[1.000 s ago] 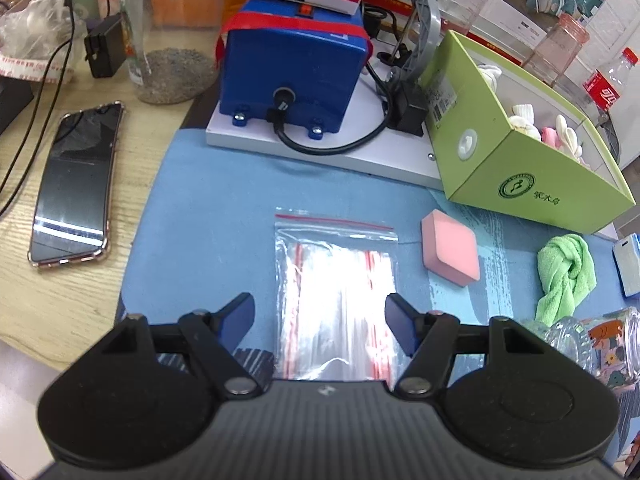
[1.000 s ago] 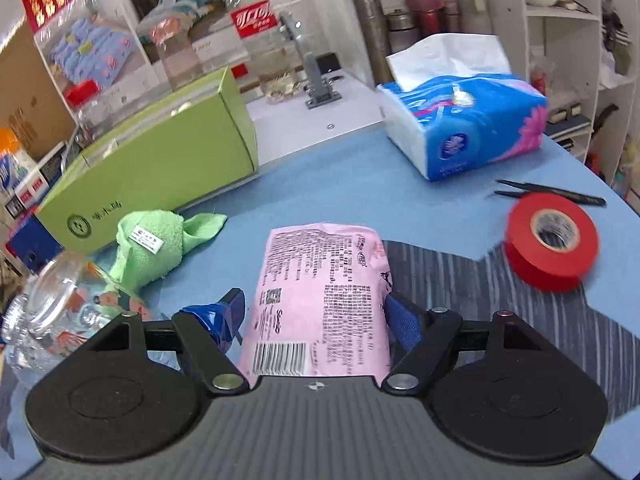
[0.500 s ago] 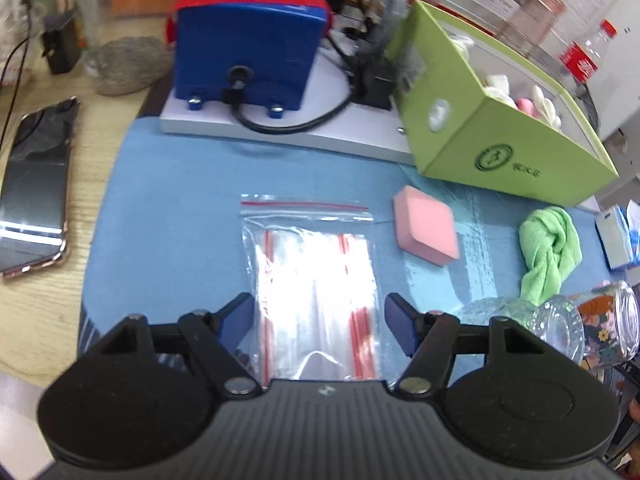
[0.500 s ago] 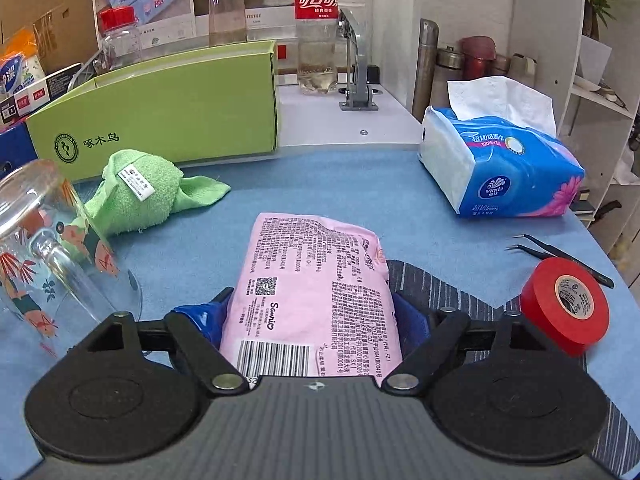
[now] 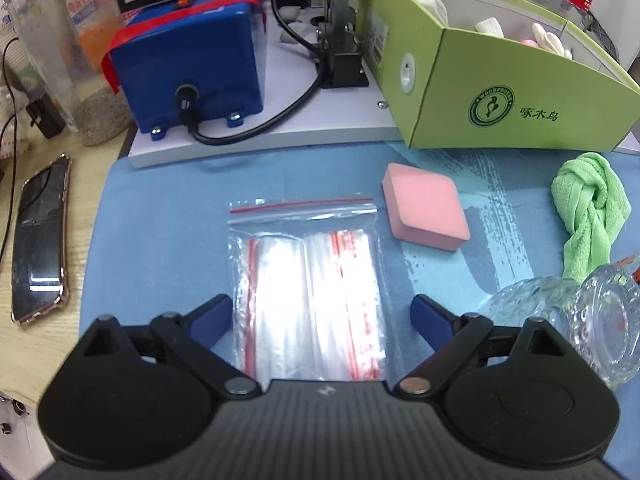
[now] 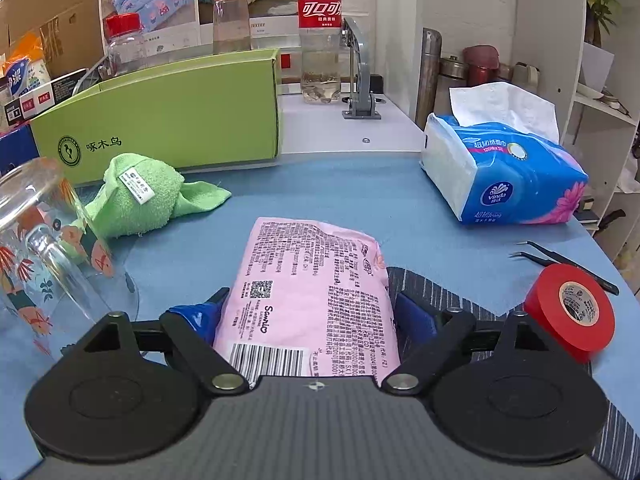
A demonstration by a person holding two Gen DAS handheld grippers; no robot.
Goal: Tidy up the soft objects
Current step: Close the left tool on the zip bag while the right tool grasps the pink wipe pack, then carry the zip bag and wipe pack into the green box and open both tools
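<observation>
Green box (image 6: pixel 172 120) waiting open at the back of the blue mat; right gripper (image 6: pixel 308 312) squeezing pink packet (image 6: pixel 312 296), likely lifting next toward it. Left gripper (image 5: pixel 320 316) gaping astride zip bag (image 5: pixel 308 280). Glass jar (image 6: pixel 48 256) and green towel (image 6: pixel 140 196) crowding the left.

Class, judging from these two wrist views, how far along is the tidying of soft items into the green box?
Done: a few white and pink soft items already lie in the green box. In hand: the right gripper straddles the pink packet; whether it grips is unclear. The left gripper is open around the zip bag. Left: the pink sponge and green towel lie on the mat.
</observation>
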